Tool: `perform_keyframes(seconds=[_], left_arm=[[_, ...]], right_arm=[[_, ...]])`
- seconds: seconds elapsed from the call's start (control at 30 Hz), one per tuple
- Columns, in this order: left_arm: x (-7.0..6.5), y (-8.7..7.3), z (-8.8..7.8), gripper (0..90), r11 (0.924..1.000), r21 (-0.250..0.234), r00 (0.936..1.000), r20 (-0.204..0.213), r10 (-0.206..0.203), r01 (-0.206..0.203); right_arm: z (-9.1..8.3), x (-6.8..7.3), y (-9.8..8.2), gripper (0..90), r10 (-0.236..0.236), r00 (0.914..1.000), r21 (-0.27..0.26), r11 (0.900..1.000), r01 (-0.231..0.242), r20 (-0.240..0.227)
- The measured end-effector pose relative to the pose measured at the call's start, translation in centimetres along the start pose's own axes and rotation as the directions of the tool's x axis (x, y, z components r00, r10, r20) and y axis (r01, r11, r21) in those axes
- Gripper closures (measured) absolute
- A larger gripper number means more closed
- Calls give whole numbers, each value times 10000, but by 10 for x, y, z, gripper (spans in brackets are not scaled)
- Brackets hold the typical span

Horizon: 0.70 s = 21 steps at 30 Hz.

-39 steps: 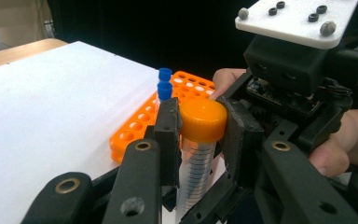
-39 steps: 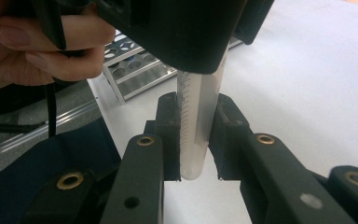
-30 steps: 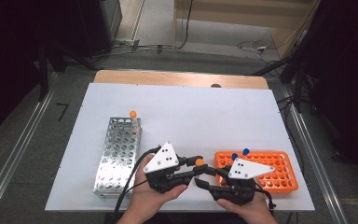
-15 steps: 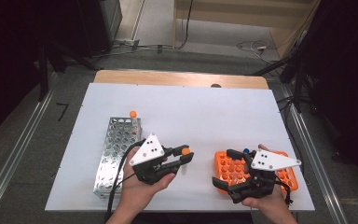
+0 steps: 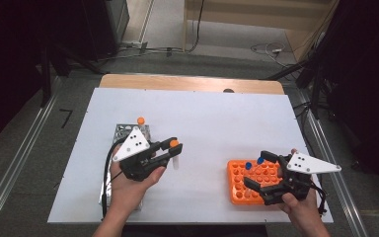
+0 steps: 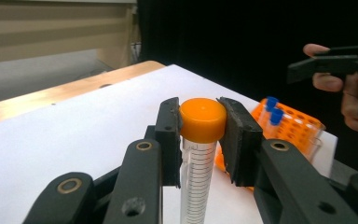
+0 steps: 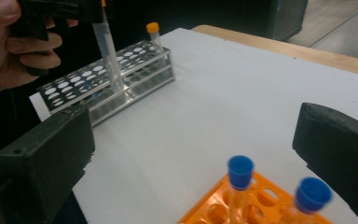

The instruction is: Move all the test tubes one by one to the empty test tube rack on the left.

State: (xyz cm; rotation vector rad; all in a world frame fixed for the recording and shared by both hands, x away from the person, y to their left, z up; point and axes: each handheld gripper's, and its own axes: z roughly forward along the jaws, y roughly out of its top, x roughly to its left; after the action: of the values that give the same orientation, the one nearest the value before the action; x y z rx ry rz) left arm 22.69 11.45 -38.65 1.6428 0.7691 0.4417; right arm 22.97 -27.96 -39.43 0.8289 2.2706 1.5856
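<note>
My left gripper is shut on the orange cap of a clear graduated tube, which hangs above the white table beside the metal rack. In the left gripper view both pads press the orange cap. My right gripper stands open over the orange rack. Its jaws have just been opening and its pads touch nothing. Two blue-capped tubes stand in that rack below the jaws. The right gripper view shows the held tube over the metal rack.
One orange-capped tube stands at the metal rack's far end. The white table top stretches between the two racks, with a wooden edge behind it. Dark equipment and cables surround the table.
The two grippers, close together at the table's middle a second ago, have parted. The left went left with the tube toward the metal rack. The right went right over the orange rack and opened.
</note>
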Motion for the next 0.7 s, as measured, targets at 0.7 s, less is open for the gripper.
perform_keyframes(seconds=[0.7], left_arm=[[54,13,-17,706,9993,-361,9850,-1712,-190,130]], right_arm=[[-40,-48,-23,0,598,9866,-213,9981,-572,1520]])
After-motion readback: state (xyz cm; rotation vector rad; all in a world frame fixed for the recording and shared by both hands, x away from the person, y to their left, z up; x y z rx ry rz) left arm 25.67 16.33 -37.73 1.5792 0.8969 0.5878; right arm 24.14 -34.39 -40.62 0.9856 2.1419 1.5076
